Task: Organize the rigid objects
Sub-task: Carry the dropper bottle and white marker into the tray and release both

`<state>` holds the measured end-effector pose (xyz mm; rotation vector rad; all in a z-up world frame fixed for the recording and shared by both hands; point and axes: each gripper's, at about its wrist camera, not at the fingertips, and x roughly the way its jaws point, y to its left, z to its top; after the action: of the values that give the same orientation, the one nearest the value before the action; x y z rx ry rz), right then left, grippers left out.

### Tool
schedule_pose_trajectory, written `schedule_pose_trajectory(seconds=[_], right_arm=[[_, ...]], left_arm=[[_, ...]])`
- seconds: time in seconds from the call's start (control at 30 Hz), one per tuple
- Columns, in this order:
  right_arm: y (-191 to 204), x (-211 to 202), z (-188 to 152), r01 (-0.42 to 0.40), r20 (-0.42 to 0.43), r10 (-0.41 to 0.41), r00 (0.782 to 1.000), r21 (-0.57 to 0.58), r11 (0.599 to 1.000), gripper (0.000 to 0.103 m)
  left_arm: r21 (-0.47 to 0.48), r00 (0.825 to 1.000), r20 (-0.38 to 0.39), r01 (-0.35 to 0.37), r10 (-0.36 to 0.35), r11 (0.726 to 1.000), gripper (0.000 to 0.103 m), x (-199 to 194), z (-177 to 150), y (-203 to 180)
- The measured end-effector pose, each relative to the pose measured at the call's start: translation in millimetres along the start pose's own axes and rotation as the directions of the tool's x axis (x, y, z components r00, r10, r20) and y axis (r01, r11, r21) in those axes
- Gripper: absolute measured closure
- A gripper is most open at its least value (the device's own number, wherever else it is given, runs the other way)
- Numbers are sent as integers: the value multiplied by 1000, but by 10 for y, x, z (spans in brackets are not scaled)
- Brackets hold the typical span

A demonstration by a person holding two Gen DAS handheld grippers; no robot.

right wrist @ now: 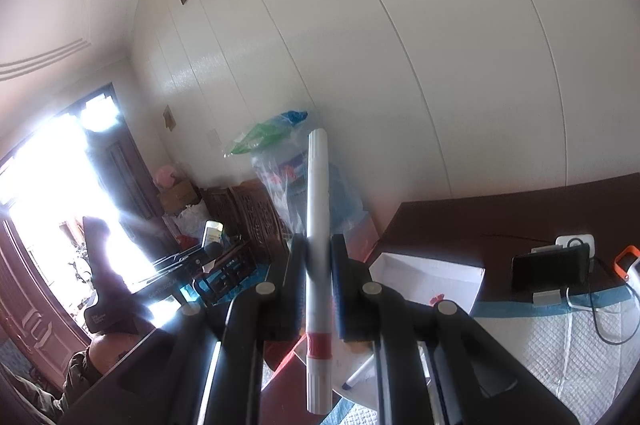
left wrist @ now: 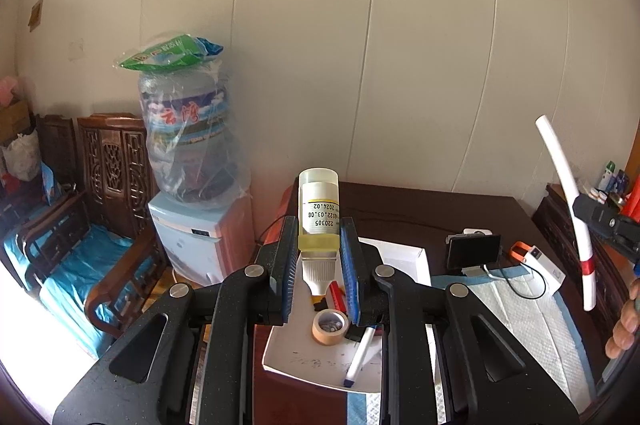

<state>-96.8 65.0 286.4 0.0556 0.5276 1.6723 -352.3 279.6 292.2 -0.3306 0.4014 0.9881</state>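
yellow-liquid bottle [left wrist: 318, 209] inverted, white cap down, white marker [right wrist: 318, 265] red-banded

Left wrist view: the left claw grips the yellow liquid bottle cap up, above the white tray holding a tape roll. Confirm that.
Wrong on orientation: the left wrist view shows the left claw gripping the yellow liquid bottle cap down, above the white tray holding the tape roll.
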Motion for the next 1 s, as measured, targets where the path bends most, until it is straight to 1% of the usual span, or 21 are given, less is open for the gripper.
schedule_pose_trajectory(seconds=[0.33, 0.53, 0.83, 1.0], right_arm=[[-57, 276, -132, 7, -81, -4, 997, 37, 999, 93], [-175, 519, -235, 23, -147, -11, 989, 79, 997, 93], [-423, 853, -412, 58, -235, -21, 972, 151, 987, 93], [-556, 1052, -493, 82, -282, -28, 959, 181, 980, 93]], left_arm=[[2, 998, -65, 21, -21, 1000, 83, 382, -86, 0], [-3, 993, -113, 38, -38, 999, 83, 660, -170, 6], [-9, 978, -197, 61, -62, 998, 83, 1114, -326, 24], [-8, 967, -241, 76, -76, 997, 83, 1368, -400, 13]])
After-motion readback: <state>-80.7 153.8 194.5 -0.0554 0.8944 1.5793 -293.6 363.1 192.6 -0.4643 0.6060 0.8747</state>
